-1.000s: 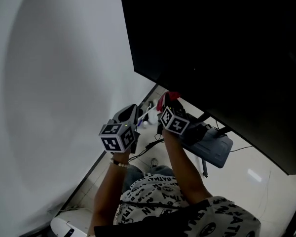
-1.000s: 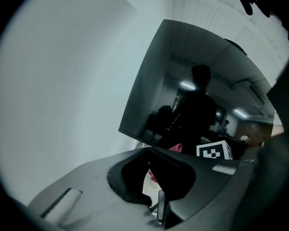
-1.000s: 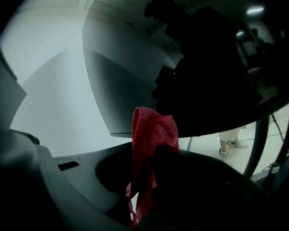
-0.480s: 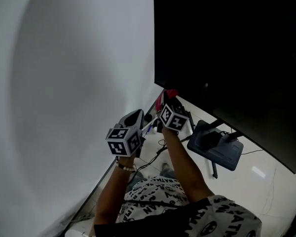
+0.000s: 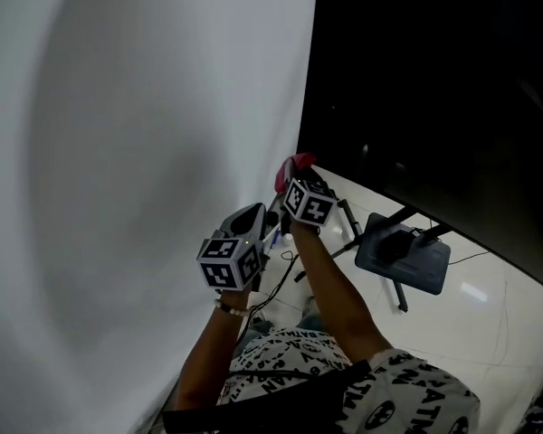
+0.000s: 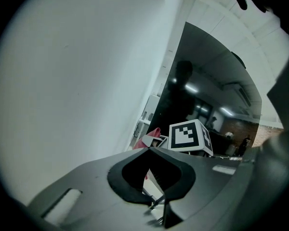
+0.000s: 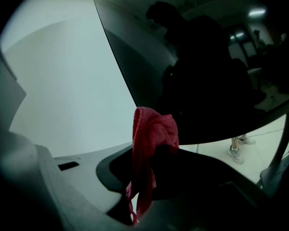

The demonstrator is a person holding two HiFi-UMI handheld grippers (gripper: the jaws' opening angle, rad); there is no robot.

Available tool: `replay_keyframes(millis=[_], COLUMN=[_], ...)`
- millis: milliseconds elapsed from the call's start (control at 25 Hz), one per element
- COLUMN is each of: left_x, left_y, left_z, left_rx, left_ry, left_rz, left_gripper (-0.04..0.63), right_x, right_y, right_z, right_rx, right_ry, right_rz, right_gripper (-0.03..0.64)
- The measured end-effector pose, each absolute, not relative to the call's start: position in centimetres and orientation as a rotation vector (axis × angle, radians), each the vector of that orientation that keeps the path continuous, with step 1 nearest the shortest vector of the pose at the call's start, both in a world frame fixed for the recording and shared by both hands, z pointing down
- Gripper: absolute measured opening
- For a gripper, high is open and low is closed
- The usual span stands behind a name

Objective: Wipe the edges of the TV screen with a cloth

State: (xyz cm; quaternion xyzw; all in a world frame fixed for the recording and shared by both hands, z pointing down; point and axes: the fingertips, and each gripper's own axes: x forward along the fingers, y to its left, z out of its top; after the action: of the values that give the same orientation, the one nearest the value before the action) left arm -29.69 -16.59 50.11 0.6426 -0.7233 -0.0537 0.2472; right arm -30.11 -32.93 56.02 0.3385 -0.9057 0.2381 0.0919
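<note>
A white wall [image 5: 145,152] fills the left. Of the two tools, the left tool [image 5: 253,220] hangs low beside the wall, its jaws closed tip to tip with nothing between them, well short of the screen. Just to its right and higher, the right tool [image 5: 294,183] is clamped on the one red cloth [image 5: 294,164]. The cloth stands up out of the jaws, its long axis running along them, and its bunched end points up at the lower left corner of the single black TV screen [image 5: 434,89], right at the bottom edge. Whether it touches cannot be told. Further right, the TV's stand base [image 5: 404,256] sits on the pale floor [image 5: 471,306].
</note>
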Motion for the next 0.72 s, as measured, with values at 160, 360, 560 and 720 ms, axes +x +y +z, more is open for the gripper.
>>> replay_keyframes(millis=[160, 360, 560, 720], left_x=[-29.5, -27.2, -20.9, -15.9], left_y=[-16.0, -15.9, -16.3, -15.8], left_z=[49.1, 49.6, 50.5, 51.0], left_rx=[1.816, 1.911, 2.035, 2.085], left_ry=[-1.934, -1.811, -1.702, -1.661], left_rz=[-0.114, -0.072, -0.029, 0.005], left_gripper=[0.000, 0.000, 0.000, 0.000], right_x=[-29.2, -24.3, -15.1, -7.3], right_y=[-31.8, -27.6, -23.7, -20.9], right_z=[54.9, 54.0, 52.7, 52.1], right_rx=[1.016, 0.929, 0.921, 0.973], right_ry=[-2.708, -2.757, -2.730, -2.661], right_rz=[0.724, 0.678, 0.584, 0.474], right_gripper=[0.076, 0.075, 0.075, 0.075])
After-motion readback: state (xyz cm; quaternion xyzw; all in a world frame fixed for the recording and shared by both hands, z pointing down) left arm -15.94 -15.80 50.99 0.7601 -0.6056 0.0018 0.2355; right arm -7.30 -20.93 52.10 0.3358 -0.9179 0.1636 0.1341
